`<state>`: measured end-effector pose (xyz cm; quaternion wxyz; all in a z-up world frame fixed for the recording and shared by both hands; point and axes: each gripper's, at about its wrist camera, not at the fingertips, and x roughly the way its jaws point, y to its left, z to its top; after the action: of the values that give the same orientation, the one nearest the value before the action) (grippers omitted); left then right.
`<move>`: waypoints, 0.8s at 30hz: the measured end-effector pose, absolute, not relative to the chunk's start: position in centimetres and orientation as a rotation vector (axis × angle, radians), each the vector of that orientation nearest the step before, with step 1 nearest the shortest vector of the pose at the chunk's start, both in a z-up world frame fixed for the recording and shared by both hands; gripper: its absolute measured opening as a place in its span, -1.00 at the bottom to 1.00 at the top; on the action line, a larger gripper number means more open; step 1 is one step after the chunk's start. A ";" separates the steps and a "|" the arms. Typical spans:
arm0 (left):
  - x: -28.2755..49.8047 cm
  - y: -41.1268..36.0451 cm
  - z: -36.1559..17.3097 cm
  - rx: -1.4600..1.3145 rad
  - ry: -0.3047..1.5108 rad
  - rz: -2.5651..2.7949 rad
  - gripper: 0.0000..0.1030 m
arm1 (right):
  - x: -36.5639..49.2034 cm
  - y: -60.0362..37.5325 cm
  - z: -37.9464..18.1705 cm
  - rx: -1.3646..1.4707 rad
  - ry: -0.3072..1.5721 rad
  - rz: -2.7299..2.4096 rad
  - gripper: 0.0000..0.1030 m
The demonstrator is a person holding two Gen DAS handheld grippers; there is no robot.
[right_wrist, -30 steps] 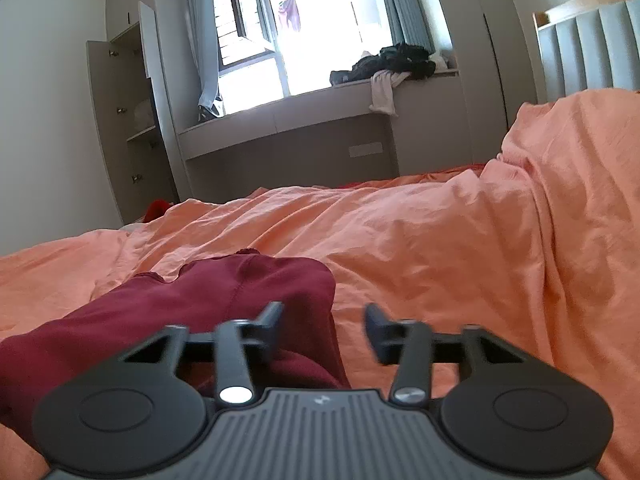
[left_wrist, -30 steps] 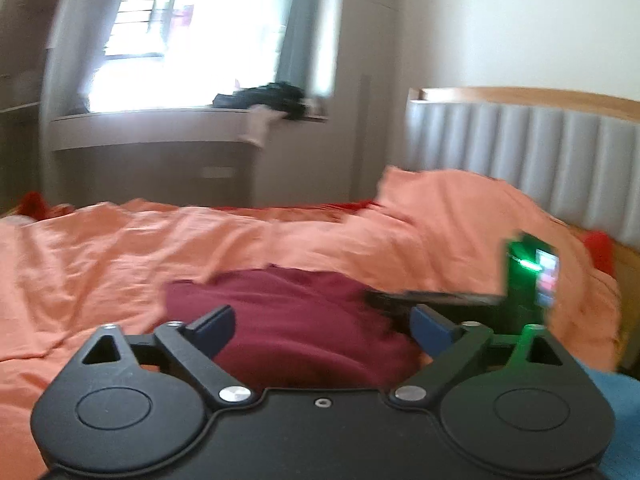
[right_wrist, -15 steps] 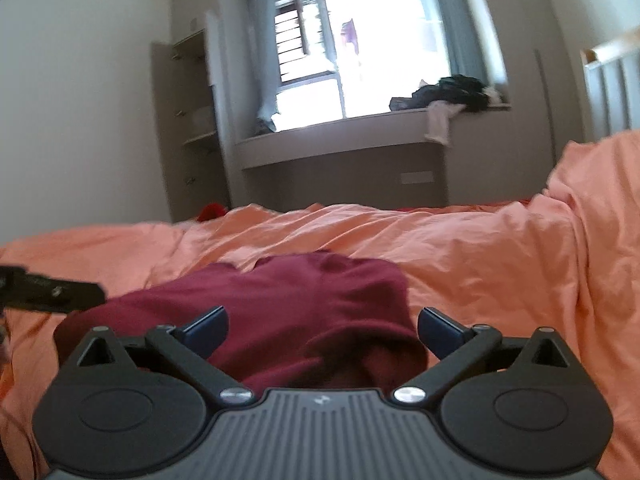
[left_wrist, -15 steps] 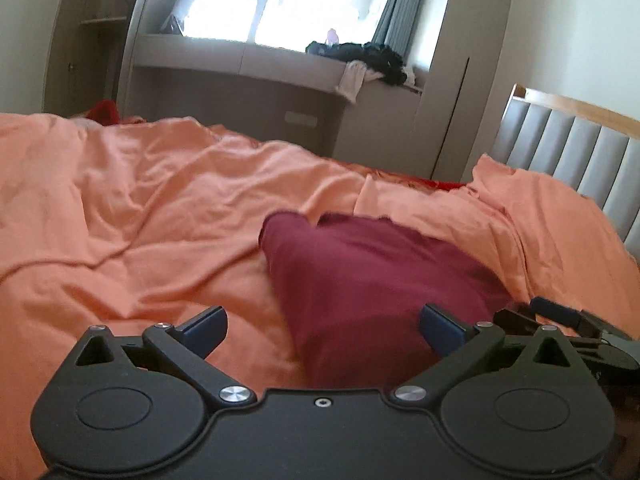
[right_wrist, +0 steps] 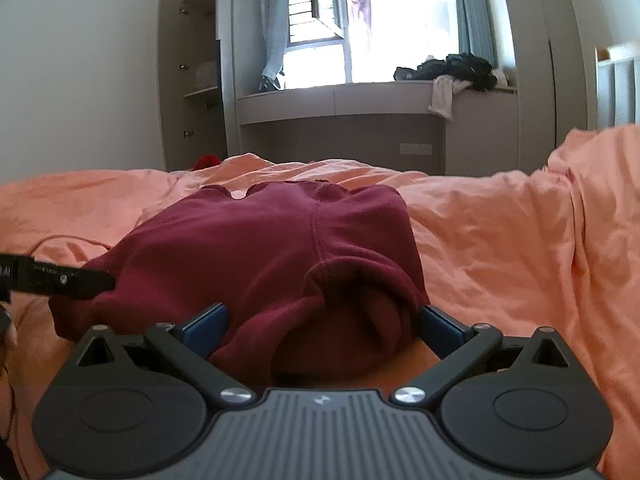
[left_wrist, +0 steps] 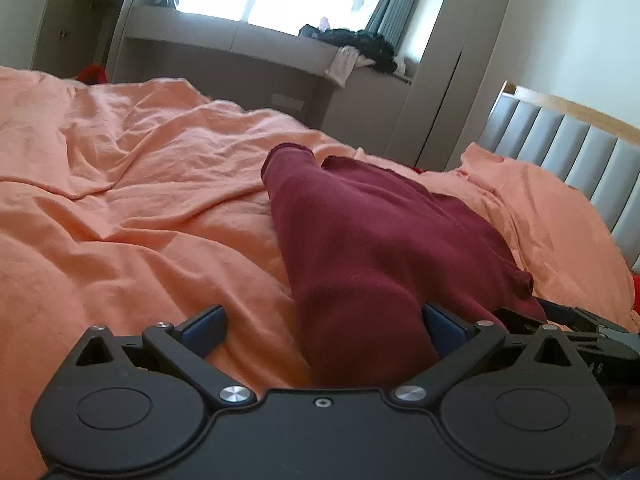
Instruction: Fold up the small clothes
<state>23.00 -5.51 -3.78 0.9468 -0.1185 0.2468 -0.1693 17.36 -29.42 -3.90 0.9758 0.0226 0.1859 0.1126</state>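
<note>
Right wrist view: both grippers spread wide, nothing held, maroon garment between them on the bed.

Right gripper (right_wrist: 322, 326) straddles the garment's (right_wrist: 272, 248) near bunched hem, jaws fully apart, cloth between the pads but not pinched. Left gripper (left_wrist: 322, 328) likewise wide open at the near left edge; only its right pad touches fabric. Garment's long axis runs away from both grippers across the orange bedcover (left_wrist: 120, 200), toward the window bench (right_wrist: 340, 100). Right gripper judged better placed to pinch first.
</note>
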 end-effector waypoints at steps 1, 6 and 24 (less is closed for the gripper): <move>22.8 -5.5 -3.9 -0.244 0.494 -0.343 0.99 | 17.4 -29.6 -3.9 0.058 0.378 0.231 1.00; 22.5 -5.7 -3.8 -0.218 0.473 -0.341 0.99 | 17.4 -31.8 -2.6 0.197 0.359 0.267 1.00; 22.5 -5.2 -4.2 -0.236 0.451 -0.360 0.99 | 19.1 -34.8 -4.2 0.303 0.421 0.000 1.00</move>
<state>22.45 -5.22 -4.24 0.9518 -0.1163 0.2218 -0.1772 19.09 -34.83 -4.16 0.9665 0.1500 0.2082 0.0001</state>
